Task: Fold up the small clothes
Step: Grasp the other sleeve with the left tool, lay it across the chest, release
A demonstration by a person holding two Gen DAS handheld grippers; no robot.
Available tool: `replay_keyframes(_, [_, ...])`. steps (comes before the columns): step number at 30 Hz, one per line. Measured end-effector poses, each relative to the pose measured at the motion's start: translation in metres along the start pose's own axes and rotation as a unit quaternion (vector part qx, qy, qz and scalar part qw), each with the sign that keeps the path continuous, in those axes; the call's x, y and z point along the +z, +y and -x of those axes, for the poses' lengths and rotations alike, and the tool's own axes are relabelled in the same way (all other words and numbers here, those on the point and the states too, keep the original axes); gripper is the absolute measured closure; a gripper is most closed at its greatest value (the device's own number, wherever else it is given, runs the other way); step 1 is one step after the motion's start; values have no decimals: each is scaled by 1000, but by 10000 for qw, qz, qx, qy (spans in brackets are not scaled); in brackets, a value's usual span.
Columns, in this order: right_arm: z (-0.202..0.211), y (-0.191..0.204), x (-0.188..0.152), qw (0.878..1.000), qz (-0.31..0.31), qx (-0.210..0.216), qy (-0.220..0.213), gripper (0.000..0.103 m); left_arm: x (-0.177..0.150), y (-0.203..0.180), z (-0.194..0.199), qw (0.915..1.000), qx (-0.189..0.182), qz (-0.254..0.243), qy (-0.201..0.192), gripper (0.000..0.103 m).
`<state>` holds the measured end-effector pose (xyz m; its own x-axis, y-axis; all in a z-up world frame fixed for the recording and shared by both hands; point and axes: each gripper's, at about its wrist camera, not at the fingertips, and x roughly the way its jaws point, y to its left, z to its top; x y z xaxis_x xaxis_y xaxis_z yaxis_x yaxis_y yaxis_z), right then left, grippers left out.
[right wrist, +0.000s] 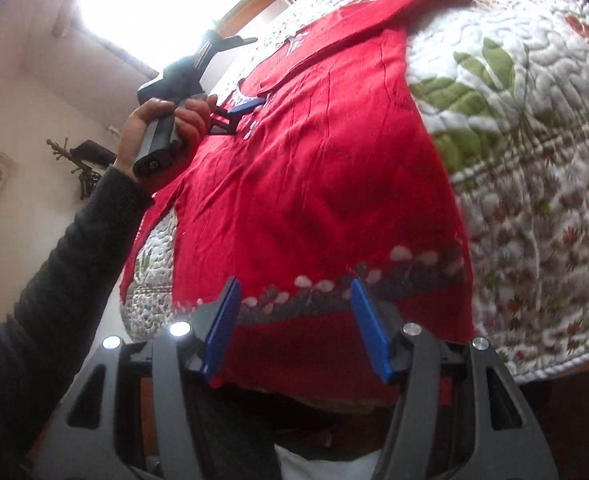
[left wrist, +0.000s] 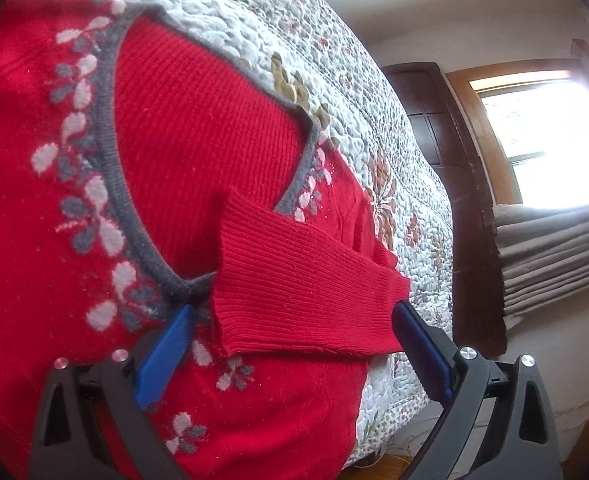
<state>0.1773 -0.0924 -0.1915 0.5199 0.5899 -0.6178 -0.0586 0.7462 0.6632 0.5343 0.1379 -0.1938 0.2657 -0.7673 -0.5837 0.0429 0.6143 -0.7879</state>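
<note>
A red knit sweater [left wrist: 198,128] with a grey neckline and white-and-grey flowers lies flat on the quilted bedspread [left wrist: 334,60]. One ribbed sleeve [left wrist: 302,280] is folded across the chest, and its cuff rests between the wide-apart blue fingers of my left gripper [left wrist: 294,314], which is open. In the right wrist view the sweater body [right wrist: 314,160] stretches away, and my right gripper [right wrist: 294,290] is open, its fingers straddling the patterned hem band [right wrist: 414,272]. A hand [right wrist: 154,120] holds the left gripper [right wrist: 250,74] near the neckline.
The bed's edge [left wrist: 398,392] drops to a wooden floor on the right of the left wrist view. Beyond it stand a dark wooden panel [left wrist: 434,120], a bright window [left wrist: 546,140] and bunched grey curtains [left wrist: 554,260]. Another sleeve [right wrist: 150,224] trails over the quilt at the left.
</note>
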Motion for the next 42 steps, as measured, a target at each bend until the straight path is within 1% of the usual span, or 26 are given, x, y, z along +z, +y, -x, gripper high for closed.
replay_keyframes(1, [1, 2, -3, 10000, -23, 90, -2, 45, 0, -3, -2, 9999, 97, -78, 19, 38])
replay_keyframes(3, [0, 4, -8, 9998, -37, 215, 0, 45, 0, -1, -2, 9996, 277, -95, 16, 59])
replay_keyframes(4, [-1, 5, -10, 9996, -51, 270, 4, 45, 0, 0, -2, 9993, 375, -82, 1, 73])
replay_keyframes(5, [-1, 6, -12, 9995, -52, 322, 19, 45, -1, 0, -2, 9989, 463, -94, -10, 79])
replay_keyframes(7, [0, 11, -17, 9993, -27, 377, 45, 45, 0, -2, 0, 9980, 623, -115, -59, 100])
replay_keyframes(9, [-1, 14, -20, 9991, -15, 411, 53, 45, 1, -5, 2, 9970, 747, -182, -101, 100])
replay_keyframes(10, [-1, 15, -19, 9991, -10, 411, 54, 45, 1, -10, 4, 9962, 813, -297, -137, 100])
replay_keyframes(14, [13, 13, -22, 9992, -29, 406, -21, 45, 4, -38, 22, 9940, 826, -682, -213, 100])
replay_keyframes(18, [18, 12, -20, 9992, -75, 396, -66, 45, 9, -73, 57, 9886, 871, -1176, -349, 100])
replay_keyframes(22, [18, 17, -21, 9991, -66, 425, -66, 45, 14, -93, 102, 9820, 1015, -1481, -588, 100])
replay_keyframes(23, [16, 17, -22, 9990, -57, 431, -57, 45, 16, -92, 117, 9797, 1115, -1521, -684, 100])
replay_keyframes(26, [14, 20, -23, 9988, -70, 486, 18, 45, 26, -80, 151, 9772, 1272, -1448, -886, 100])
replay_keyframes(30, [13, 27, -25, 9988, -15, 492, 55, 45, 35, -46, 181, 9765, 1434, -1215, -1051, 100])
replay_keyframes(35, [12, 29, -26, 9990, -27, 443, 65, 45, 33, -8, 194, 9782, 1457, -968, -1123, 100])
replay_keyframes(42, [8, 32, -26, 9992, -33, 383, 107, 45, 27, 29, 207, 9803, 1309, -742, -1283, 100])
